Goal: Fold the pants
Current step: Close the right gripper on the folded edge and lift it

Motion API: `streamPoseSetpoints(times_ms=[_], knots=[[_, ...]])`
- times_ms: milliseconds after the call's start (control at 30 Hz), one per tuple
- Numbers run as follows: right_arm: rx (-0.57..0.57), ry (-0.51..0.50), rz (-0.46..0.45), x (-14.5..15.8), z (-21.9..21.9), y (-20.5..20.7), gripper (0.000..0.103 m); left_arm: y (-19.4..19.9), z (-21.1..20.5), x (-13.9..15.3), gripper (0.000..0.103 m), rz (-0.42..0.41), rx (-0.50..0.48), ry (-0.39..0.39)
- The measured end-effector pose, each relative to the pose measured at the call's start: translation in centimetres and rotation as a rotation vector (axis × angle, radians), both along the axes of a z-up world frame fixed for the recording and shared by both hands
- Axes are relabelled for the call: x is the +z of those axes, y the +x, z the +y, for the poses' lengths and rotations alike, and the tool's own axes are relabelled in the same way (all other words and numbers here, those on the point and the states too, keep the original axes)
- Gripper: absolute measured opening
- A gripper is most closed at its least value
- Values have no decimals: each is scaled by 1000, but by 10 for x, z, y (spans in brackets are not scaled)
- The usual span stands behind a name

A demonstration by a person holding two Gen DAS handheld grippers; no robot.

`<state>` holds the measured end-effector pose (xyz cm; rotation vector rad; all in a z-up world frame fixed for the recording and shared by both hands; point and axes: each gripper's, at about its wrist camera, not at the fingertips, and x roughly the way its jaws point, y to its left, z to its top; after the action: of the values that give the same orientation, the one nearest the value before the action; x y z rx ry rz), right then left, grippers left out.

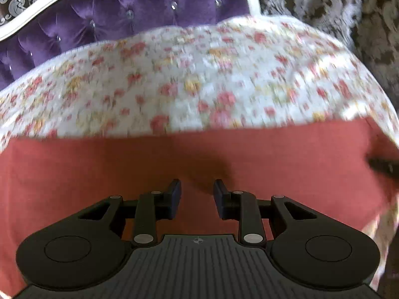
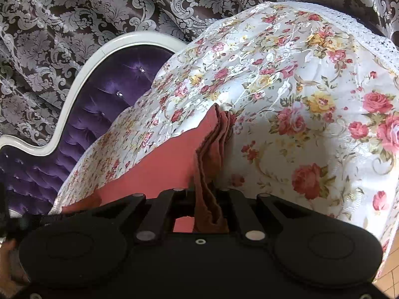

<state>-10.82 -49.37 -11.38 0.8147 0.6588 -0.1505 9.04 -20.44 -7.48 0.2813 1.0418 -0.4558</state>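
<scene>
The rust-red pants [image 1: 199, 154] lie spread flat on a floral cloth. Just above them my left gripper [image 1: 197, 194] points steeply down, its dark blue pads apart with only flat fabric showing in the gap. In the right wrist view the pants [image 2: 159, 169] stretch away to the left, and their layered edge [image 2: 212, 144] rises in a bunched ridge straight into my right gripper [image 2: 208, 194]. That gripper is shut on the stacked layers. A dark piece at the right border of the left wrist view [image 1: 381, 167] rests on the pants.
A floral cloth [image 2: 299, 99] with a lace edge covers the surface and drops off at the right. Behind stands a purple tufted seat back [image 1: 112, 20] with a white frame. A grey damask curtain [image 2: 74, 12] hangs beyond. A hand [image 2: 7, 249] shows at the lower left.
</scene>
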Motion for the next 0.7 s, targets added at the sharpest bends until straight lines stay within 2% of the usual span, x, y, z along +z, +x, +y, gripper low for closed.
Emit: streamPoseSetpoints(times_ms=[100,200,267,367,500,700], knots=[[5,-40,50,7,4,7,10,-23,4,-9,28,14,-21,17],[10,-89,98,20,11,14,10,-30,1,-10,28,-26,-24,28],[9,-102,103,31,15,18,10,-25,7,-5,28,11,-3,-6],[15,-137,80,54,27,21,10,-26,27,8,28,24,21,-72],[37,-184,38,86,53,28,10,-29,62,21,28,-45,55,-23],[114,-225,-26,121,107,52,10,-22,128,31,29,-63,158,6]])
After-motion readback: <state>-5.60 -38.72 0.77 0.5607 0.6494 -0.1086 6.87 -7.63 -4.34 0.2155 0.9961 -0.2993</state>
